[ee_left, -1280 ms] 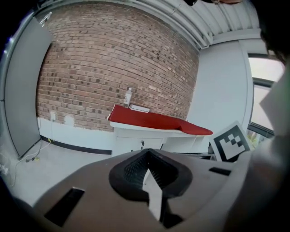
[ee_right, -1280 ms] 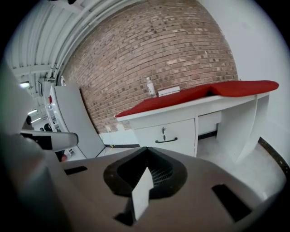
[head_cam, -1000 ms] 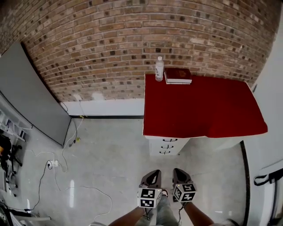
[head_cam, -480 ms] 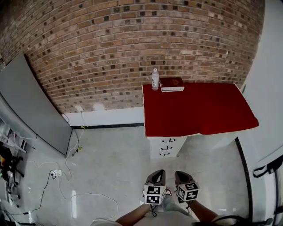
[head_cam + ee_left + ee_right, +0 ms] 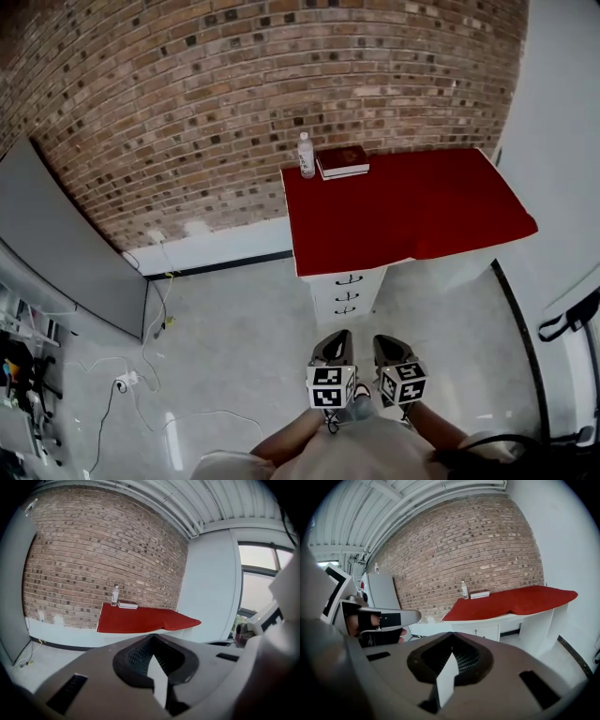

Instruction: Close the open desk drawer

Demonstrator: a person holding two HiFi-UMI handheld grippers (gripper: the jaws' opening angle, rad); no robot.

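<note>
So I carry the left claw (image 5: 335, 349) and right claw (image 5: 386, 343) side by side at lower centre, both pressed together on nothing, because the drawers (image 5: 348, 295) under the red counter (image 5: 403, 211), mid-frame, lie well apart from them.

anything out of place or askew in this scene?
Mostly tidy. The red cloth sits skewed on the white desk, with one front corner drooping past the edge. Loose white cables trail across the floor at left. The clear plastic bottle stands upright; nothing spilled. No drawer of the white drawer unit looks clearly open.
</note>
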